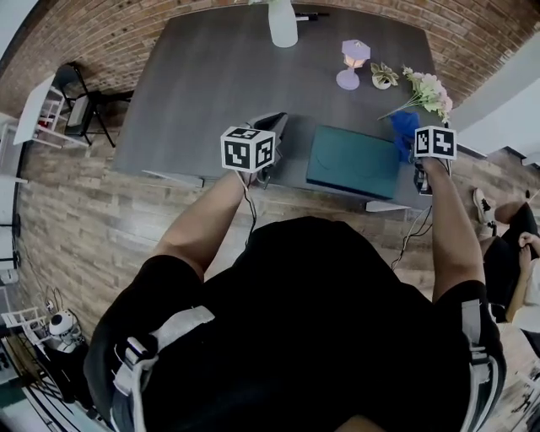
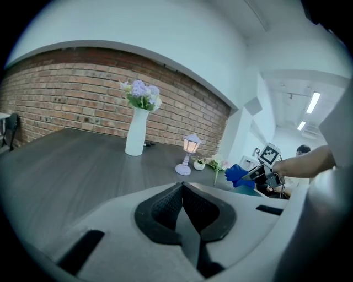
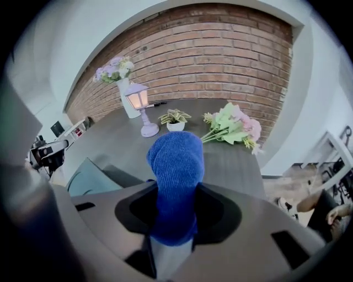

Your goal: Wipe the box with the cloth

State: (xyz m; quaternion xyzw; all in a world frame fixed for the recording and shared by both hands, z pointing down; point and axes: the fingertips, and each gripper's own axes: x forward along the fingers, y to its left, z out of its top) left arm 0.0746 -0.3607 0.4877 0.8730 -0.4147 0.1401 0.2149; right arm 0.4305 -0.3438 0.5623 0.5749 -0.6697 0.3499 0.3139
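A flat teal box (image 1: 353, 160) lies near the front edge of the dark grey table (image 1: 211, 76), and its corner shows in the right gripper view (image 3: 88, 179). My right gripper (image 1: 415, 143) hovers just right of the box, shut on a blue cloth (image 1: 404, 129) that sticks up out of the jaws (image 3: 175, 160). My left gripper (image 1: 270, 126) is over the table just left of the box. Its jaws are shut together with nothing in them (image 2: 182, 205). From the left gripper view the blue cloth (image 2: 237, 175) shows at the far right.
At the table's far side stand a white vase with flowers (image 1: 283, 24), a small lilac lamp (image 1: 353, 61) and a little potted plant (image 1: 384, 76). A loose bouquet (image 1: 426, 91) lies behind the cloth. Chairs (image 1: 80, 105) stand left; a seated person (image 1: 515, 245) is at the right.
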